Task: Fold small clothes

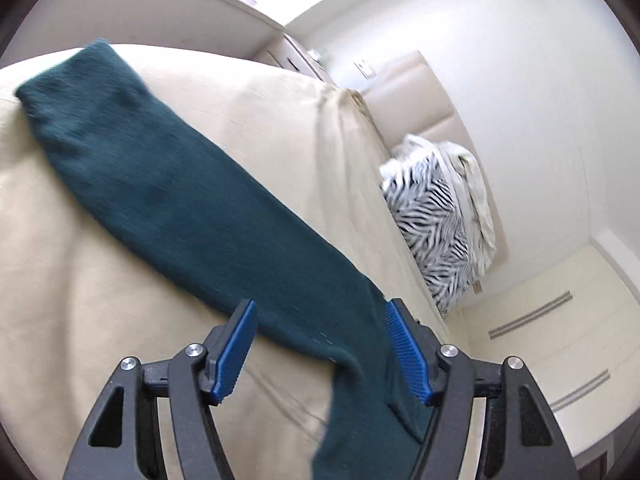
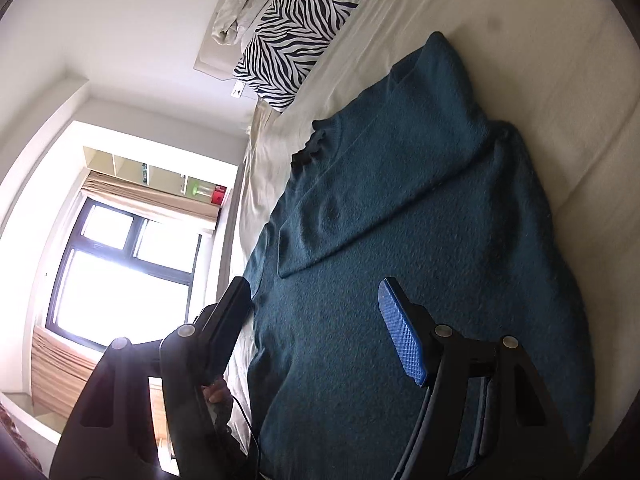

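Note:
A dark teal knit sweater point(image 2: 400, 240) lies on a cream bed point(image 2: 540, 80), one sleeve folded across its body. In the left wrist view a long teal sleeve point(image 1: 168, 184) stretches across the bed toward the far left. My left gripper point(image 1: 320, 344) is open, its blue pads on either side of the sleeve's near end, where the cloth drops over the bed's edge. My right gripper point(image 2: 316, 328) is open and empty, low over the sweater's lower body.
A zebra-striped pillow point(image 2: 296, 32) and crumpled pale cloth point(image 2: 244, 4) lie at the head of the bed by a padded headboard point(image 1: 416, 92). A bright window point(image 2: 120, 264) with a rolled blind is on the left. White wardrobes point(image 1: 560, 328) stand beyond the bed.

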Demonstrator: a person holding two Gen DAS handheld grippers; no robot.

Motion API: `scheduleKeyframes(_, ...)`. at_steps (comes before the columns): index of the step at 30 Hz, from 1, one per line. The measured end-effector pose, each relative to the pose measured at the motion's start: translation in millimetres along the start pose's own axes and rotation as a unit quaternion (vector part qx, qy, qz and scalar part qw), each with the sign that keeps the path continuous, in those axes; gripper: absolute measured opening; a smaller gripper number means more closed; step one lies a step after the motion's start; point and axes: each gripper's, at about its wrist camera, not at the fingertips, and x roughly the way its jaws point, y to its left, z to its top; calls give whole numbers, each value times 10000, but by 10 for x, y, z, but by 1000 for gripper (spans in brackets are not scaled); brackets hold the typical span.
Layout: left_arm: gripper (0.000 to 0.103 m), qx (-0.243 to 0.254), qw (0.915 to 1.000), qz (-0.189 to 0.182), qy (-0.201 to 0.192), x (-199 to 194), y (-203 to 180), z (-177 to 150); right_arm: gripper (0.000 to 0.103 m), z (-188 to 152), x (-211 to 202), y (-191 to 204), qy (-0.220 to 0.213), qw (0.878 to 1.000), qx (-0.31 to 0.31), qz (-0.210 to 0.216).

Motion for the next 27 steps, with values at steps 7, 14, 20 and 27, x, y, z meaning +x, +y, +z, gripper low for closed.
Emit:
scheduleKeyframes(7, 62, -2111, 9740, 45, -822, -353, 1100, 443, 66, -400, 243, 219, 268, 9996, 41, -10)
scheduleKeyframes(14, 43, -2451, 9623, 181, -1161, -220, 1280, 700, 66, -526, 378, 401, 370, 9992, -87, -90)
scheduleKeyframes(20, 13, -1691, 9780, 670, -1019, -37, 1066, 838, 66, -571, 382, 416, 402, 9989, -147, -214)
scheduleKeyframes(27, 11, 1845, 9740, 1078, -751, 393, -466, 385, 66, -552, 399, 447, 362, 9991, -142, -195)
